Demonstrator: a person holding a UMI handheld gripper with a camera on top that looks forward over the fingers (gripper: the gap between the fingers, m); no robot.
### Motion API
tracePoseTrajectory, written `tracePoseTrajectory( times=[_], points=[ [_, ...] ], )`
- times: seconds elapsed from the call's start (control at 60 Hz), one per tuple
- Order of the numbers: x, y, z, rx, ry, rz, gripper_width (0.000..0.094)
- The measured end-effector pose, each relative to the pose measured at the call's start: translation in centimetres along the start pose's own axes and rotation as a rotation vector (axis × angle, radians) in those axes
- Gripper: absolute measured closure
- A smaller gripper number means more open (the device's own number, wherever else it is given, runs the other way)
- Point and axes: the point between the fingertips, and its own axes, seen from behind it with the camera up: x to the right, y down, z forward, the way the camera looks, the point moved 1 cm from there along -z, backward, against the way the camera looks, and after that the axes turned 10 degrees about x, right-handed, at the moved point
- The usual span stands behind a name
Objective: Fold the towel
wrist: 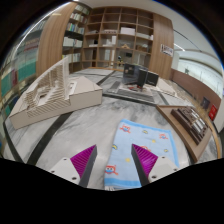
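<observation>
A light blue towel with small cartoon prints lies flat on the pale marbled table, just ahead of the fingers and a little to their right. Its near edge runs between the fingertips. My gripper hovers above the table with its two magenta pads wide apart. Nothing is held between them.
A white slatted rack stands on the table to the left. A dark tray sits at the table's right edge. A black office chair and wooden bookshelves stand beyond the table.
</observation>
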Motion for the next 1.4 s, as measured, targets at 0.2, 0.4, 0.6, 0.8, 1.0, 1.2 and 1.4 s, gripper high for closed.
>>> tracePoseTrajectory(
  times=[0.2, 0.4, 0.6, 0.8, 1.0, 1.2, 1.4],
  points=[
    [-0.6, 2.7, 6.5, -0.045, 0.033, -0.028, 0.0278],
    [0.0, 3.1, 7.1, -0.034, 0.013, 0.096, 0.0628],
    [0.4, 2.8, 7.6, -0.003, 0.017, 0.031, 0.0928],
    [1.8, -0.9, 5.4, 0.062, 0.008, 0.018, 0.0932],
    [11.6, -3.6, 1.6, 0.106, 0.121, 0.123, 0.093],
    [19.7, 3.4, 1.8, -0.036, 0.196, 0.073, 0.0918],
    [21.8, 6.9, 1.9, -0.086, 0.215, 0.052, 0.0506]
  ],
)
